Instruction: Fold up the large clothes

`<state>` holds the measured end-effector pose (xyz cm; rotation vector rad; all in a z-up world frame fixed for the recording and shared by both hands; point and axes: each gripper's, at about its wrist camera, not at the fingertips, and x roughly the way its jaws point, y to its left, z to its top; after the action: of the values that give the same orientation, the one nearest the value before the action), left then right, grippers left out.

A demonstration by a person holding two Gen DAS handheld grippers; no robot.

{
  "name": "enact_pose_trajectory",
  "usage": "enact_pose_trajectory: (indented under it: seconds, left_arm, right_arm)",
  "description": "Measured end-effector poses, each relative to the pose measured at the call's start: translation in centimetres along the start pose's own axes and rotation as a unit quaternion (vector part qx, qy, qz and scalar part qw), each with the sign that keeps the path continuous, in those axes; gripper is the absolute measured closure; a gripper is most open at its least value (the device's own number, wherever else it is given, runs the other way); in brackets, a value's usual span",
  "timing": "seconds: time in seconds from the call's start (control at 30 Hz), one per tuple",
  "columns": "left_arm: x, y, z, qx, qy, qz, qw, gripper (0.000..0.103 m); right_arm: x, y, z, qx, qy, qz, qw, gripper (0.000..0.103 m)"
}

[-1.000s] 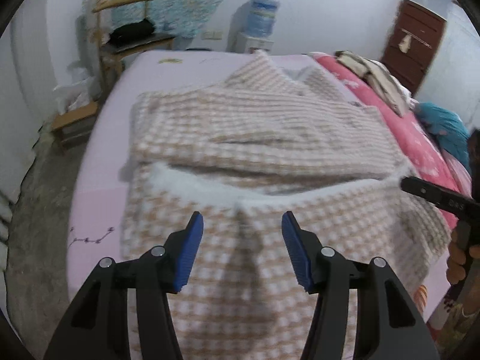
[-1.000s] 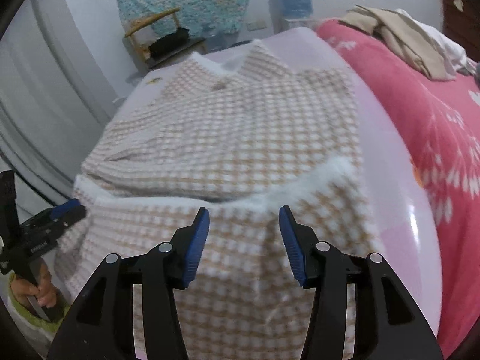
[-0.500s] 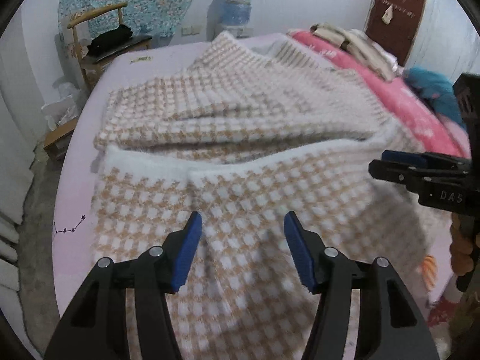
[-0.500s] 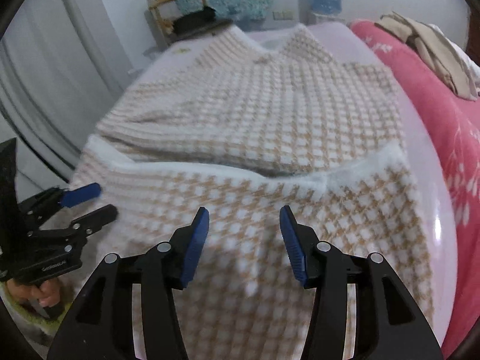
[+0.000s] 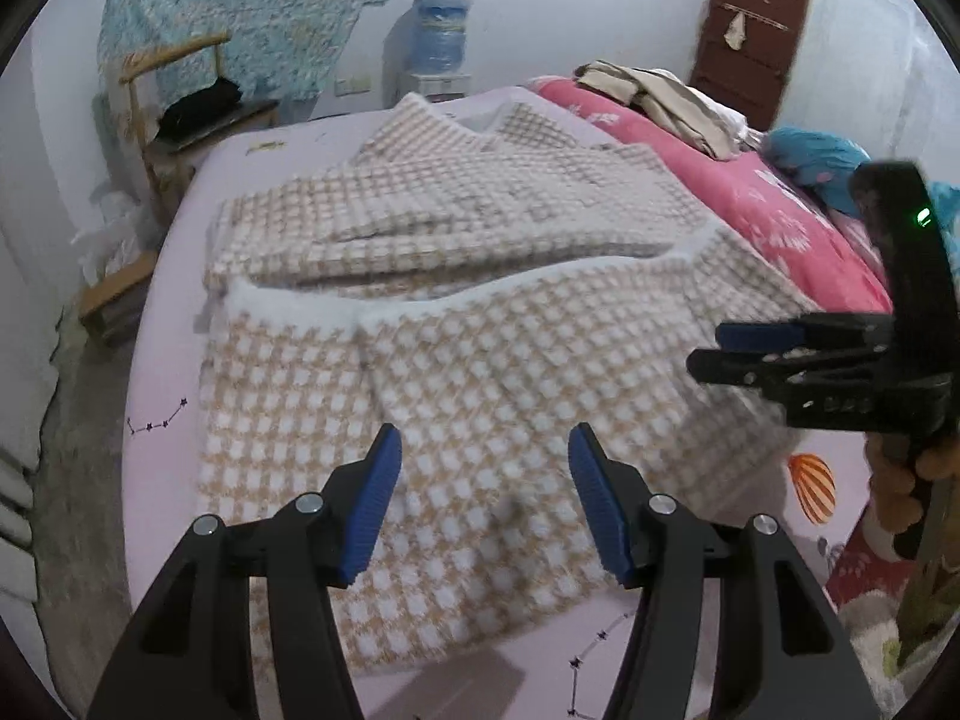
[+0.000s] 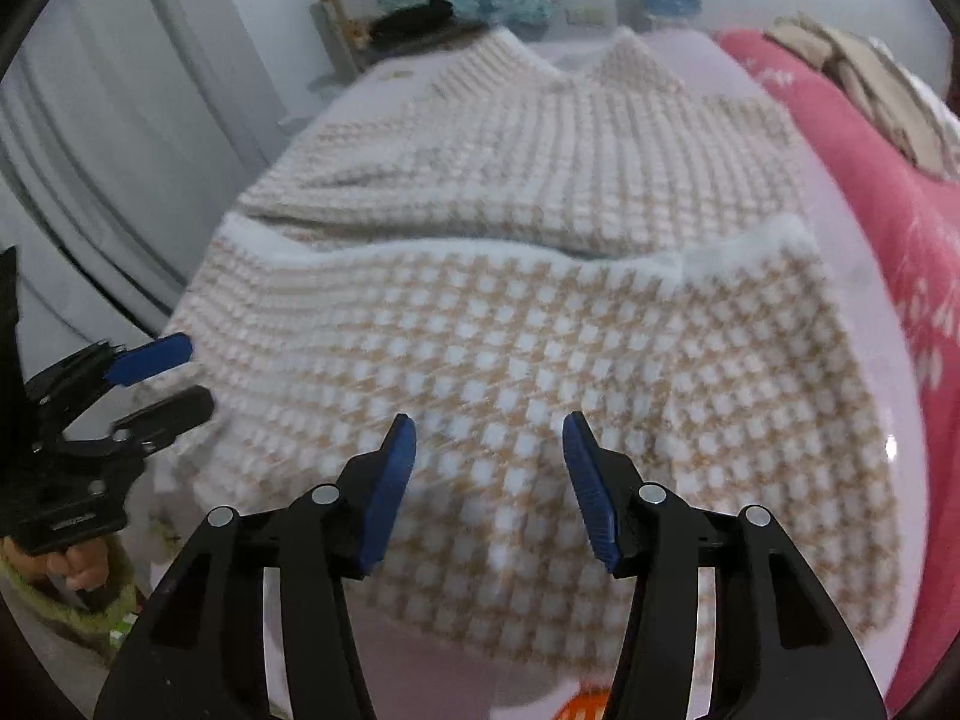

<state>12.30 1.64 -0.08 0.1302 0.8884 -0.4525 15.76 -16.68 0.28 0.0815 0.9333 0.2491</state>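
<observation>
A large beige-and-white checked fleece garment (image 5: 480, 312) lies on the lilac bed sheet (image 5: 162, 360), its lower part folded up over the upper part with a white fluffy edge across the middle. My left gripper (image 5: 485, 450) hovers open above the garment's near part, nothing between its blue pads. My right gripper (image 6: 489, 438) hangs over the same near part and its jaws are opening, with nothing between them. Each gripper also shows in the other's view: the right gripper (image 5: 738, 348) at the garment's right side, the left gripper (image 6: 162, 378) at its left side.
A pink flowered quilt (image 5: 750, 198) runs along the bed's right side with a pile of beige clothes (image 5: 654, 96) on it. A wooden chair (image 5: 174, 108) and a water dispenser (image 5: 441, 42) stand past the bed's far end. A brown door (image 5: 750, 30) is at the back right.
Both views have drawn back toward the bed's near edge, so the garment's near hem and bare sheet now show. Each gripper has come further into the other's view.
</observation>
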Motion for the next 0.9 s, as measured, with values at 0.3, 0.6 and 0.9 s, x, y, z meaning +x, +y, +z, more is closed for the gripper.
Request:
enact_pose_trajectory:
  seconds: [0.3, 0.6, 0.9]
  left_arm:
    - [2.9, -0.1, -1.6, -0.014, 0.057, 0.020, 0.9981, 0.045]
    - [2.8, -0.1, -1.3, -0.015, 0.060, 0.025, 0.9978, 0.045]
    - [0.0, -0.7, -1.0, 0.002, 0.021, -0.017, 0.9996, 0.045]
  right_arm:
    - [1.1, 2.1, -3.5, -0.036, 0.025, -0.014, 0.999, 0.053]
    - [-2.0, 3.6, -4.7, -0.079, 0.007, 0.009, 0.997, 0.053]
    - [-1.8, 3.4, -5.2, -0.084, 0.019, -0.016, 0.996, 0.053]
